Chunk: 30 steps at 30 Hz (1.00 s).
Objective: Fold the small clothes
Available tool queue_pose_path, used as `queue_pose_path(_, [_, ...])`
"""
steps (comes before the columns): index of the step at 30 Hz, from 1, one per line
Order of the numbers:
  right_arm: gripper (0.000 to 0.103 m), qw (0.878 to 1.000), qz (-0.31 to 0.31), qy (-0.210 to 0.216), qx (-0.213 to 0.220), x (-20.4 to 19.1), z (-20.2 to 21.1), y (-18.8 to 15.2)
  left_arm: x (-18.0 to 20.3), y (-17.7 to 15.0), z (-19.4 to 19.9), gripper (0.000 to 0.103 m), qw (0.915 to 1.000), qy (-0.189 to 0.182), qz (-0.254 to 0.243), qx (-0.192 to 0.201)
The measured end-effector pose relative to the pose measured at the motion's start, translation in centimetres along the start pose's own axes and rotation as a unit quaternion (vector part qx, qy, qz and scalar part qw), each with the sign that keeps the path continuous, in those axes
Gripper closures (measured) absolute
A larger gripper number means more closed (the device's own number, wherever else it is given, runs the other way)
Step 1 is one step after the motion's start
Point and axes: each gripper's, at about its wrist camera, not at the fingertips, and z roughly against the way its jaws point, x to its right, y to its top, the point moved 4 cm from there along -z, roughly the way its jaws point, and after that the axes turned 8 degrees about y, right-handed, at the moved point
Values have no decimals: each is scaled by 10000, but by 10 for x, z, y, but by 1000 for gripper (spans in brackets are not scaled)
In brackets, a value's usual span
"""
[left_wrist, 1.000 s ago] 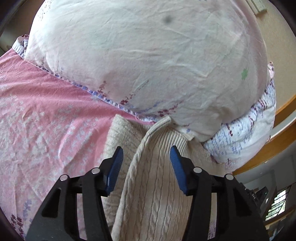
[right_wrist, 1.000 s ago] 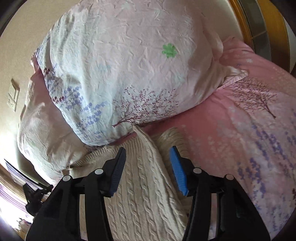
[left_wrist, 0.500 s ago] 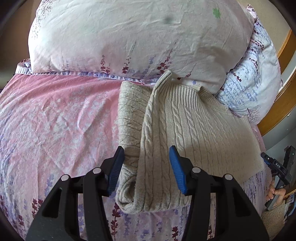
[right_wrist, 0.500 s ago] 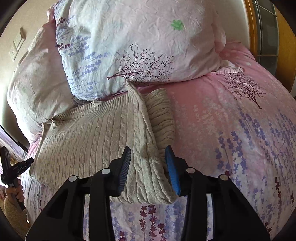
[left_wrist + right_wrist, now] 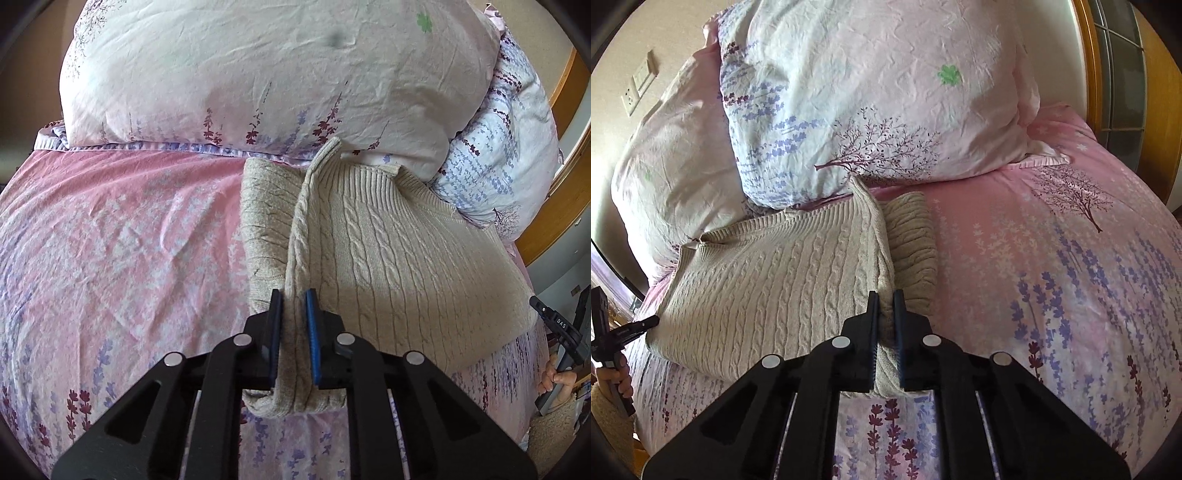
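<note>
One cream cable-knit sweater (image 5: 399, 254), on the pink floral bed sheet (image 5: 122, 236), its top against two floral pillows (image 5: 871, 96). Left tongs (image 5: 293, 334) and right tongs (image 5: 885, 332), open half a second earlier, now each pinch its raised fold.

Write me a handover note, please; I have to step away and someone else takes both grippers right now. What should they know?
Left gripper: shut on the raised fold ridge of the cream cable-knit sweater.
Right gripper: shut on the sweater along a raised fold ridge too, near its front edge.
The sweater lies on the pink floral bedspread, its far end touching the pillows.
Done: one side looks folded in, with a narrower knit strip beside the ridge.
Left: probably carry the pinched fold across, flatten it, then fold to a compact shape. Keep both grips until the fold is laid.
</note>
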Motion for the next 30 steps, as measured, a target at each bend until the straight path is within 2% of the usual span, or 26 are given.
queue_pose_path(4, [95, 9997, -142, 120, 140, 0, 14, -4, -3, 0, 13, 92, 9998, -183, 21, 49])
queue_pose_path(9, [95, 9992, -392, 8, -76, 12, 10, -20, -10, -3, 15, 92, 9996, -267, 48, -27])
queue_pose_path(15, [95, 9975, -523, -349, -336, 21, -8, -28, -5, -4, -2, 92, 9998, -38, -171, -76])
queue_pose_path(18, [94, 9971, -368, -515, -413, 15, -11, -27, -2, -4, 2, 87, 9997, 20, -260, -3])
queue_pose_path(19, [89, 9971, -328, -554, -407, 12, -8, -25, -2, -3, 6, 84, 9996, 39, -260, 58])
queue_pose_path(22, [60, 9977, -271, -604, -127, 1, 6, -18, -4, 1, 24, 71, 9993, 56, -152, 323])
queue_pose_path(25, [57, 9992, 95, -395, 48, -25, 13, -10, 6, 5, 40, 65, 9983, -42, -132, 568])
queue_pose_path(30, [57, 9976, 598, -196, -301, -65, -14, -11, 47, 1, 42, 58, 9966, -182, -566, 564])
